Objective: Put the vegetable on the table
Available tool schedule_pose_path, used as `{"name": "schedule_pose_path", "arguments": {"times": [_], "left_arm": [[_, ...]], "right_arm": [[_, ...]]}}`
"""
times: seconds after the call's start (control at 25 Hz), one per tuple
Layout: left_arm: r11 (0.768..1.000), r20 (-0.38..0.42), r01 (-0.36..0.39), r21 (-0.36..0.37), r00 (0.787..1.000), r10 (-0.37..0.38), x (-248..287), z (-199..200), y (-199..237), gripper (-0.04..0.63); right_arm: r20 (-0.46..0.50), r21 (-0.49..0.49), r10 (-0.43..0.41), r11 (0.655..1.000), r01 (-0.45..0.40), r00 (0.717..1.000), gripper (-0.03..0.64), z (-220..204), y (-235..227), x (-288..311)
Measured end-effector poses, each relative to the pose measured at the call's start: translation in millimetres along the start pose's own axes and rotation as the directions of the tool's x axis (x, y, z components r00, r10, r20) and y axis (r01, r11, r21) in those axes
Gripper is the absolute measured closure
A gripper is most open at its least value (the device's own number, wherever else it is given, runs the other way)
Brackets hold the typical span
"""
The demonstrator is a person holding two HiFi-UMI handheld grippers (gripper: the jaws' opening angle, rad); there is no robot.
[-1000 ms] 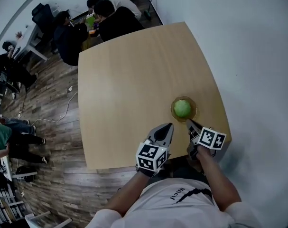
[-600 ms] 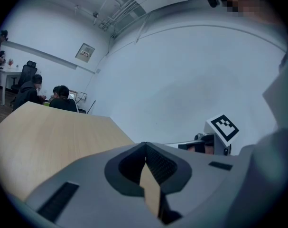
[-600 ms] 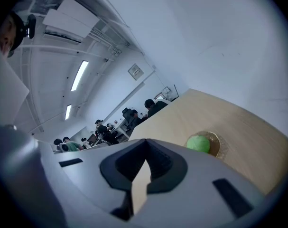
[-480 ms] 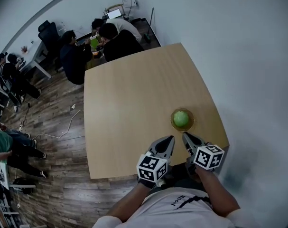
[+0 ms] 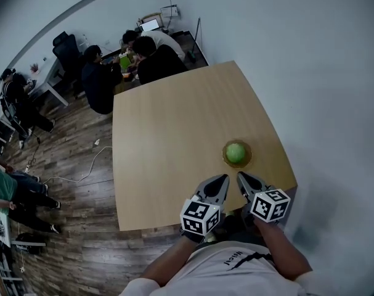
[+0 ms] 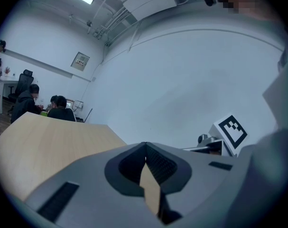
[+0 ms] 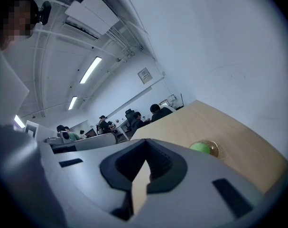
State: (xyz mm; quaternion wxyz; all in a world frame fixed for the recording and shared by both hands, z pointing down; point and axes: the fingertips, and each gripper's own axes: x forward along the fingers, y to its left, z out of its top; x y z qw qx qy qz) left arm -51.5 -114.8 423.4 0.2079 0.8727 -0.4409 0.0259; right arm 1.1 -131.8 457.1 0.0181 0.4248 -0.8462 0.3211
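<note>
A round green vegetable (image 5: pixel 236 152) lies in a small amber glass dish (image 5: pixel 237 163) near the right side of the light wooden table (image 5: pixel 168 134). Both grippers hover over the table's near edge. The left gripper (image 5: pixel 222 178) is shut with nothing in it, left of and nearer than the dish. The right gripper (image 5: pixel 240 176) is shut and empty, its tips just short of the dish. In the right gripper view the vegetable (image 7: pixel 199 147) shows ahead and to the right of the shut jaws (image 7: pixel 146 149). The left gripper view shows its shut jaws (image 6: pixel 145 147) and bare tabletop.
A white wall runs along the table's right side. Several people sit at desks (image 5: pixel 137 48) beyond the far end. Wood floor with a cable (image 5: pixel 82 156) lies to the left. The right gripper's marker cube (image 6: pixel 231 132) shows in the left gripper view.
The right gripper has drawn back a little from the dish toward the near table edge. The head view has shifted slightly. The vegetable stays in its dish.
</note>
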Motion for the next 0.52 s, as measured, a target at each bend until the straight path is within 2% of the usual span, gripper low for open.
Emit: {"name": "schedule_pose_path", "arguments": {"times": [0.16,0.52], "left_arm": [[1.000,0.004,0.004,0.006,1.000,-0.004,-14,-3,0,0.581],[1.000,0.001,-0.002,0.019,1.000,0.002,-1,8,4,0.581]], "right_arm": [[0.005,-0.020,-0.007,1.000,0.008,1.000,0.604,-10,12,-4],[0.014,-0.089,-0.018,0.996,0.020,1.000,0.604,7,9,3]]}}
